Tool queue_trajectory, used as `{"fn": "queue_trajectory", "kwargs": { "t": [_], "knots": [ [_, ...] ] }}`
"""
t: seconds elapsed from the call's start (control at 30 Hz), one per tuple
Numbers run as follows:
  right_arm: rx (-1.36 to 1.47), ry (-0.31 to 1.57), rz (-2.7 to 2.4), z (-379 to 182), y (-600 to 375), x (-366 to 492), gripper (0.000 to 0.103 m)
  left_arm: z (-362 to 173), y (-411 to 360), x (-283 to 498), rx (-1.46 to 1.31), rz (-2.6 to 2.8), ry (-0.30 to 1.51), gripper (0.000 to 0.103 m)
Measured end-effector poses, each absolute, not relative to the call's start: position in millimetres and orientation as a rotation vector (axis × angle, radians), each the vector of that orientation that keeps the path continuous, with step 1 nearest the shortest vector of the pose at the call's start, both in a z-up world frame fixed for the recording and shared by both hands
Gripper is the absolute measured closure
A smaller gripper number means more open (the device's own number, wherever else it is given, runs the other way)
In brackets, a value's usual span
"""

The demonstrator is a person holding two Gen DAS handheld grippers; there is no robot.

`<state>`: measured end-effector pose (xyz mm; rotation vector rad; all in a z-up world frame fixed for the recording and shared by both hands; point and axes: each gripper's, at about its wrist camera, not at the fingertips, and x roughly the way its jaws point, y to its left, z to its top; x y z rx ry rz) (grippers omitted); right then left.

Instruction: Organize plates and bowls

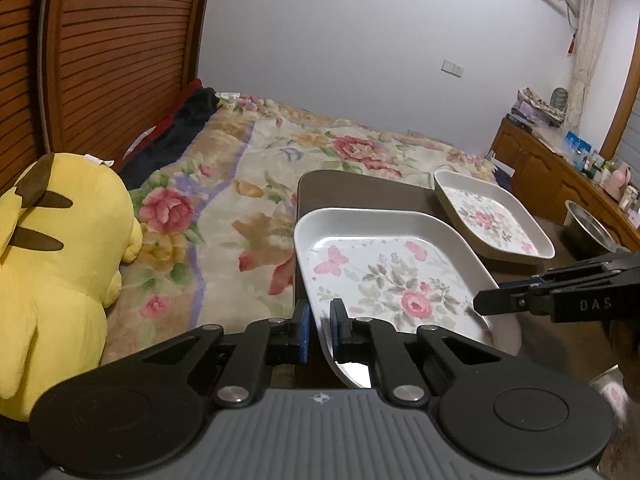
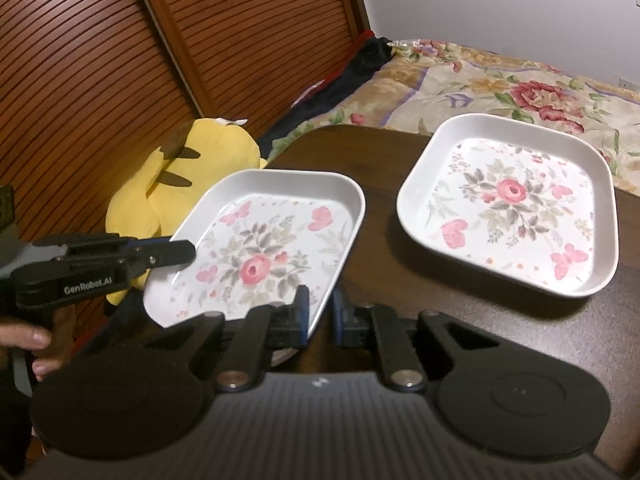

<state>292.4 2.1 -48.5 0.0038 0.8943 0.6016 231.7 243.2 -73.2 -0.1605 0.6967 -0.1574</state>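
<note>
A bed point(image 1: 320, 152) with a flowered blanket fills the room beyond both claws, and a slatted wooden wardrobe point(image 1: 100, 52) stands to the left of it. A dark brown table point(image 2: 380, 152) lies directly ahead of and under the claws. A yellow plush toy point(image 1: 60, 260) sits on the bed, well to the left of the left claw.

Two square white plates with a rose print are in view. The near plate point(image 1: 392, 280) is raised and tilted at the table's left edge, held between the two claws. The left claw point(image 1: 320, 328) is clamped on this plate's near rim, one blue pad on each side of the wall. The right claw point(image 2: 320, 312) straddles the rim on the plate's opposite side, its pads close around the wall; whether they press it I cannot tell, as that view is blurred. The far plate point(image 2: 508, 208) lies flat on the table, ahead and to the right of the right claw, apart from the near plate.

A metal bowl point(image 1: 588, 228) stands on the table beyond the right claw, seen from the left wrist. A hand point(image 2: 36, 348) grips the left claw's handle.
</note>
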Motion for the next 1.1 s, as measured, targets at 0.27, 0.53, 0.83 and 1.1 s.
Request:
{"fn": "queue_trajectory", "kwargs": {
  "t": [0.27,0.53,0.83,1.1],
  "knots": [
    [0.013,0.891,0.609,-40.4,-2.1,284.9,0.090,-60.5,236.0,220.7,-0.136,-0.143,0.675,0.091],
    [0.026,0.832,0.600,-12.6,-22.2,265.0,0.090,-36.4,216.6,204.8,-0.111,-0.163,0.634,0.091],
    [0.047,0.774,0.564,8.2,-59.9,239.7,0.090,-9.5,180.1,184.4,-0.087,-0.212,0.582,0.091],
    [0.068,0.747,0.530,15.4,-90.5,218.9,0.090,0.1,150.9,171.3,-0.064,-0.261,0.565,0.090]
  ]
}}
